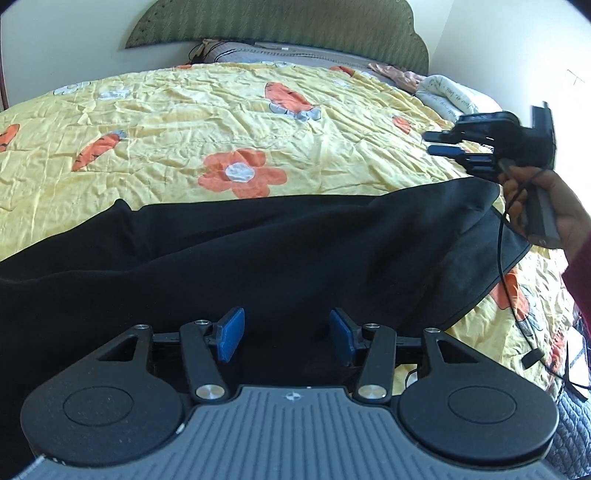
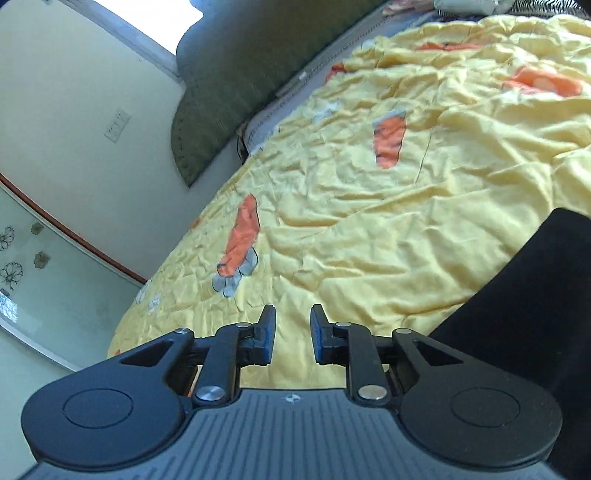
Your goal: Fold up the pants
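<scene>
Pants (image 1: 258,258) flat; left hand-held gripper (image 1: 286,338) open above.

We record black pants (image 1: 258,258), plain and unpatterned, lying on a yellow quilt (image 1: 166,122) printed with orange flowers with pale grey centres and orange carrot shapes. We note blue pads on the black left gripper (image 1: 286,334) and right gripper (image 2: 293,334). The headboard (image 1: 280,26) is olive green, ribbed. The sleeve (image 1: 580,266) appears dark red, though it is blurred.
</scene>
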The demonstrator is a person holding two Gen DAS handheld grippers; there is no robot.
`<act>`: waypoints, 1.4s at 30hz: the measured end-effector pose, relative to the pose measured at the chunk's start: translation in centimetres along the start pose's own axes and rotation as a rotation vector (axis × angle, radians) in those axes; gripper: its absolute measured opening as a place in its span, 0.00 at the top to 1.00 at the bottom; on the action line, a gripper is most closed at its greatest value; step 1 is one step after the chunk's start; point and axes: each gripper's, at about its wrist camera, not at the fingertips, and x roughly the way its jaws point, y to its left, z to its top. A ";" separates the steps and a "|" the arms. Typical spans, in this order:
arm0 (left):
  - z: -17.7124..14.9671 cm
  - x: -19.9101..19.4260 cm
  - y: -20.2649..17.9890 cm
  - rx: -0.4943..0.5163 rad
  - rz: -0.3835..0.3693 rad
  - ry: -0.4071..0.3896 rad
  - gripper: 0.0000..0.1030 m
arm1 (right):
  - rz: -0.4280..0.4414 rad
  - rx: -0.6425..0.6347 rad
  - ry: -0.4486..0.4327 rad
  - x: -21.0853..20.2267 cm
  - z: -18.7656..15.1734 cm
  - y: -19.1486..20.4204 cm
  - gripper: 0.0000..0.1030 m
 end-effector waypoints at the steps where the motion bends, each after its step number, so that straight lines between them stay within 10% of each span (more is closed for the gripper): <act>1: -0.1 -0.1 0.0 -0.002 -0.008 -0.005 0.47 | 0.012 -0.010 -0.037 -1.7 -0.4 -0.4 0.79; 6: 0.0 1.0 0.3 -0.027 -0.016 0.019 0.46 | -0.093 0.017 -0.163 -9.2 -3.5 -3.5 0.33; 21: 0.4 1.3 -0.8 -0.039 -0.026 0.034 0.43 | -0.003 0.063 0.075 3.3 2.6 -0.7 0.34; 32: 0.6 1.7 -2.2 -0.020 -0.105 0.031 0.40 | 0.112 0.052 0.059 -0.7 -0.3 -1.3 0.32; 42: 0.5 2.4 -3.1 -0.006 -0.154 0.026 0.39 | -0.360 -0.320 0.131 11.9 1.9 6.0 0.32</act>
